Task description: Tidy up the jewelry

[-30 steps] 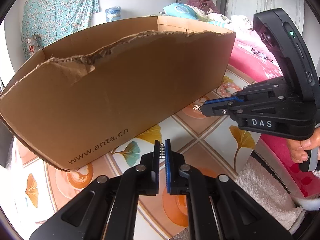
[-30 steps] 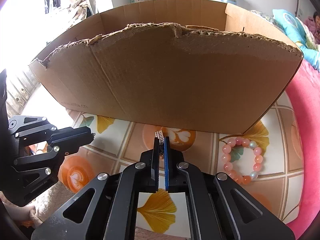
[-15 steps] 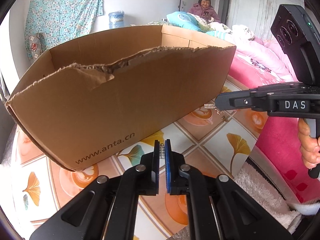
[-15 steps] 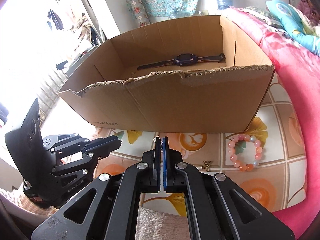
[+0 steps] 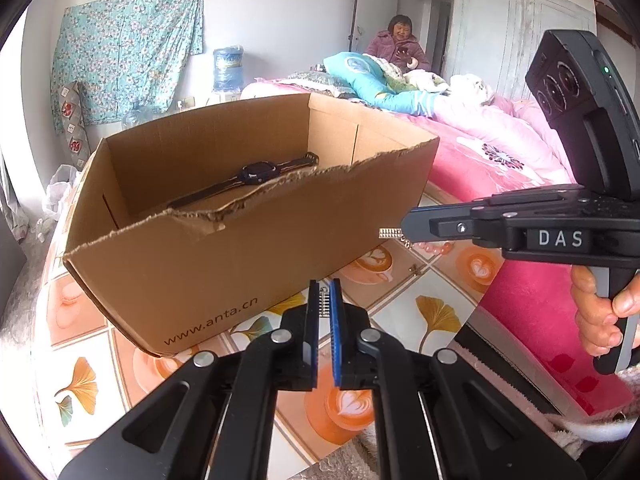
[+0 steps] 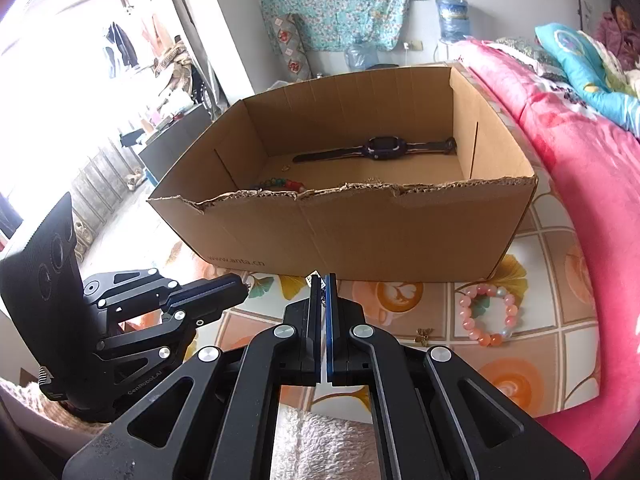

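My left gripper [image 5: 325, 300] is shut on a short silver studded strip [image 5: 323, 305] that shows between its pads. My right gripper [image 6: 323, 280] is shut on a similar silver strip [image 5: 390, 233], which sticks out of its tip in the left wrist view. I cannot tell whether the two strips are one piece. Both grippers hang in front of the near wall of an open cardboard box [image 6: 380, 232]. A dark watch [image 6: 384, 148] and a coloured bead bracelet [image 6: 280, 183] lie inside it. A pink bead bracelet [image 6: 486, 314] and a small gold charm [image 6: 424, 334] lie on the patterned mat.
A pink bed [image 6: 580, 152] runs along the right of the box, with a person [image 5: 400, 46] sitting at its far end. A white fluffy rug [image 6: 320, 440] lies below the grippers. A hand [image 5: 600, 316] holds the right gripper's handle. A water bottle [image 5: 228, 66] stands by the wall.
Both grippers have risen and tilted, so the box's inside, hidden behind its near wall before, now shows with the watch in it. Both stay shut on their silver strips.
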